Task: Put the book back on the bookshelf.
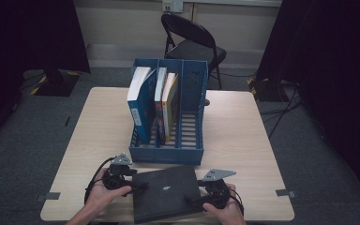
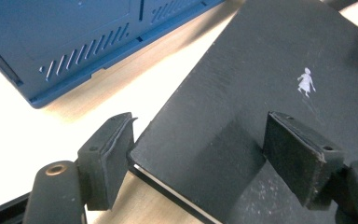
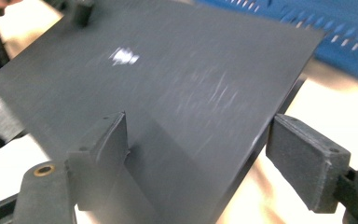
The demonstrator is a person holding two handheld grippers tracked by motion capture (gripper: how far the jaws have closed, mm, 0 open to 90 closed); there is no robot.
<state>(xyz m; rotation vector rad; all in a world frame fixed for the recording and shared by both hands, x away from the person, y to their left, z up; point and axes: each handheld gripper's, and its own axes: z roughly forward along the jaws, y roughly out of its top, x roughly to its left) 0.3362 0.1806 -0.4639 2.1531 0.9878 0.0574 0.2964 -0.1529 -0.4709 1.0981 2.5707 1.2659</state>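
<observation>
A black hardcover book (image 1: 166, 192) lies flat at the table's front edge, just in front of the blue file rack (image 1: 168, 157). My left gripper (image 1: 138, 183) is at the book's left edge. In the left gripper view it (image 2: 205, 158) stands open across a corner of the book (image 2: 261, 93): one pad (image 2: 107, 158) is beside the edge and the other hangs over the cover. My right gripper (image 1: 194, 199) is at the book's right side. In the right gripper view it (image 3: 203, 158) is open astride the edge of the book (image 3: 168, 93).
The rack holds a blue book (image 1: 138, 101) in its left slot, with a white-spined book (image 1: 161, 93) and a yellow one (image 1: 170, 101) in the middle slot. A black folding chair (image 1: 194, 42) stands behind the wooden table (image 1: 243, 136).
</observation>
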